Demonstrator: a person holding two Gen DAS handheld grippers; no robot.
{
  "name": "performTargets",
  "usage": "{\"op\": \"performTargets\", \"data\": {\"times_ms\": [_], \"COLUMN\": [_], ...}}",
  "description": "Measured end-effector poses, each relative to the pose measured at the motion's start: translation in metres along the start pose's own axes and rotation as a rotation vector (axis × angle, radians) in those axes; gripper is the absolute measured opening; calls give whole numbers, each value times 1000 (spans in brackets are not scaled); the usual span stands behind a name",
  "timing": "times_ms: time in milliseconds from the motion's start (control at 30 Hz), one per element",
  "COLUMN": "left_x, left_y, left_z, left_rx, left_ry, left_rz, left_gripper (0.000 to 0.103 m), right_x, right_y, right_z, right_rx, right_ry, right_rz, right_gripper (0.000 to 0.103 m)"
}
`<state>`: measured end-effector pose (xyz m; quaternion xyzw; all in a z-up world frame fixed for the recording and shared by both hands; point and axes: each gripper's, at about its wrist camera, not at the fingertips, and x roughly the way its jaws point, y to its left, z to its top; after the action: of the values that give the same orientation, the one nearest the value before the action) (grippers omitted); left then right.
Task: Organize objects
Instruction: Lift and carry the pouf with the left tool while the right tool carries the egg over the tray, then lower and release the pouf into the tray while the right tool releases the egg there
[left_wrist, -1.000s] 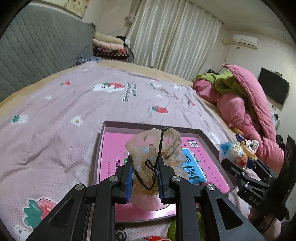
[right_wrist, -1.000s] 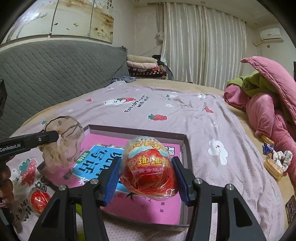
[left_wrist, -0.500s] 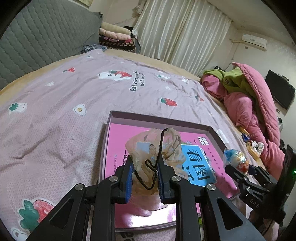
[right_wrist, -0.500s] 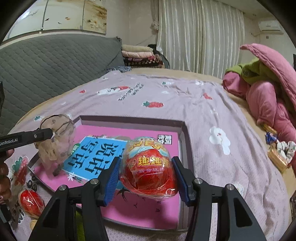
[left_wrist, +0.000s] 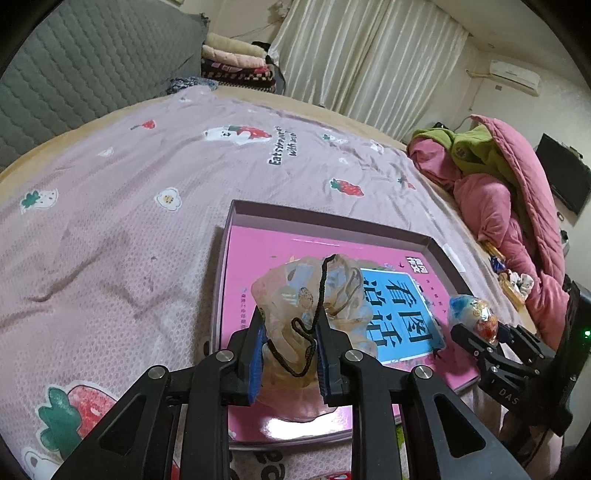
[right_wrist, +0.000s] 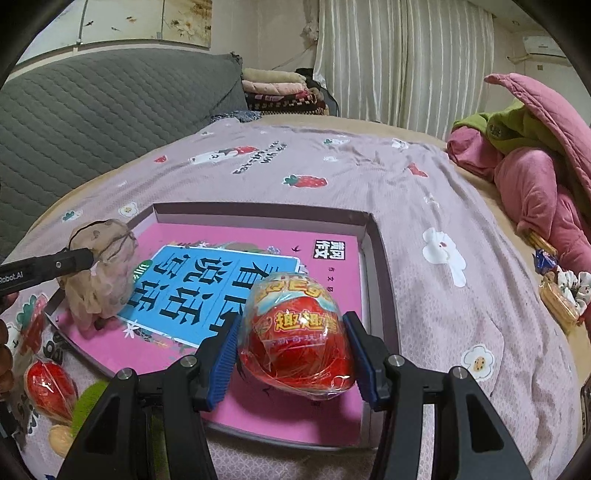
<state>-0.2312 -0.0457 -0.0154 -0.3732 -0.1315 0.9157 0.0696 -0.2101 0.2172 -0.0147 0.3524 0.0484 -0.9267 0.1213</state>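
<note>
My left gripper (left_wrist: 290, 343) is shut on a sheer beige drawstring pouch (left_wrist: 314, 291) with a black cord, held low over the near left corner of a shallow purple box (left_wrist: 332, 216) holding a pink and blue book (left_wrist: 399, 314). My right gripper (right_wrist: 291, 341) is shut on a red foil-wrapped toy egg (right_wrist: 299, 339), held over the box's near right part (right_wrist: 369, 236). The pouch (right_wrist: 101, 269) and the left gripper's finger (right_wrist: 55, 264) show at the left of the right wrist view. The egg (left_wrist: 474, 314) and right gripper (left_wrist: 491, 339) show at the right of the left wrist view.
The box lies on a bed with a lilac strawberry-print sheet (left_wrist: 110, 206). A second red egg (right_wrist: 46, 384) and a small green item (right_wrist: 88, 402) lie left of the box's near edge. Pink and green quilts (right_wrist: 535, 147) are piled right; snacks (right_wrist: 557, 295) lie below them.
Both grippers have moved down and forward over the box, still holding the pouch and the egg. The pouch now hangs close to the book.
</note>
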Motion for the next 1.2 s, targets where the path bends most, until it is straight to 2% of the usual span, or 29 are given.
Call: {"op": "performTargets", "data": {"times_ms": [500,700,767,900,1033,1200], "left_x": [1,1,0,-6,-11,-15], "left_y": [2,1,1,0,-1,-1], "left_z": [-1,-1,0,1,2,3], "left_rx": [9,16,20,40,41,37], "left_ry": [28,41,46,30,17,1], "left_rz": [-18,-5,12,23,3,-20], "left_gripper": [30,40,48,49,54,55], "right_x": [5,6,6,3,0,-2], "right_y": [-2,-3,-3,-3,-3,-3], "right_z": [-2,-1,-1,-1,-1,-1], "right_rx": [2,11,12,12,13,12], "right_ry": [47,56,56,49,40,34], "right_rz": [4,7,7,6,9,6], "right_gripper": [56,56,56,56,56,56]}}
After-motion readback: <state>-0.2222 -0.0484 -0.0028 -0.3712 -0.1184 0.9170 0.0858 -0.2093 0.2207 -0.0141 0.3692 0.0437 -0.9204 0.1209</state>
